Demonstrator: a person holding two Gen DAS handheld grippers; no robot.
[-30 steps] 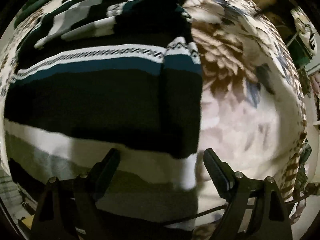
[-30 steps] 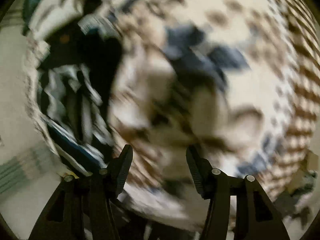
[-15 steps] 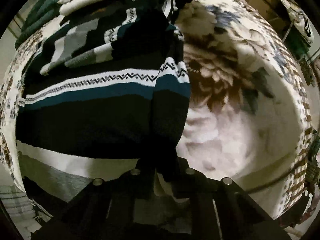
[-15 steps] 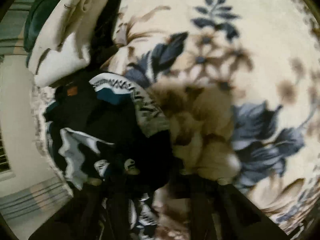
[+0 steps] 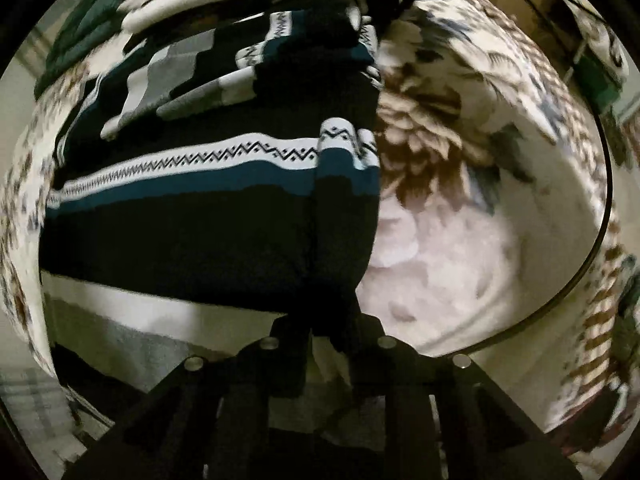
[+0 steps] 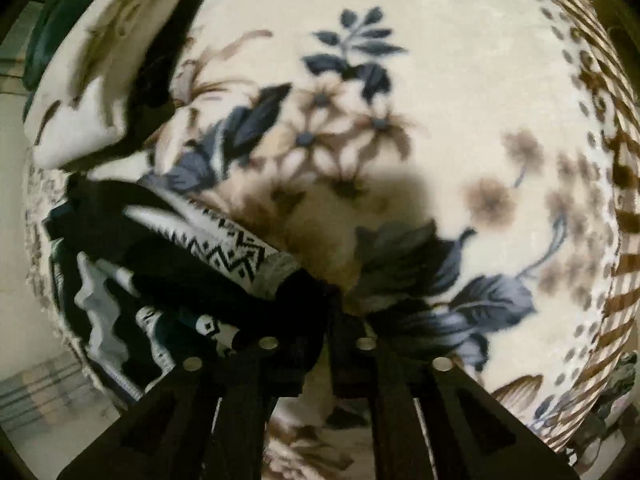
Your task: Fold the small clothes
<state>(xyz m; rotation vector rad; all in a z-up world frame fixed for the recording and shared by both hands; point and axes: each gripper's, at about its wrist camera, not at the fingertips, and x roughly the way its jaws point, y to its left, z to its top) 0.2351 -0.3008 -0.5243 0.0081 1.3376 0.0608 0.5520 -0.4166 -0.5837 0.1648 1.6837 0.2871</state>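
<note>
A dark knitted sweater [image 5: 200, 216] with white zigzag bands, a teal stripe and a grey hem lies spread on a floral blanket [image 5: 460, 240]. My left gripper [image 5: 330, 340] pinches the sweater's right-hand edge near the hem. Its jaws are opening slightly, and dark fabric is still pressed between the pads. In the right wrist view the same sweater [image 6: 224, 248] is bunched at the lower left. My right gripper [image 6: 324, 332] holds a dark corner of it beside a zigzag band. Those jaws are easing open too, with cloth still between them.
Folded clothes [image 5: 192, 4] are stacked beyond the sweater at the top left. A pale folded item [image 6: 100, 92] lies at the upper left in the right wrist view. The flowered blanket [image 6: 440, 80] stretches to the right. A thin black cable [image 5: 600, 220] arcs along the right.
Both grippers stood open a second ago and have since closed on the sweater's edge. The right one swept across the blanket to the sweater. The left one lifted slightly.
</note>
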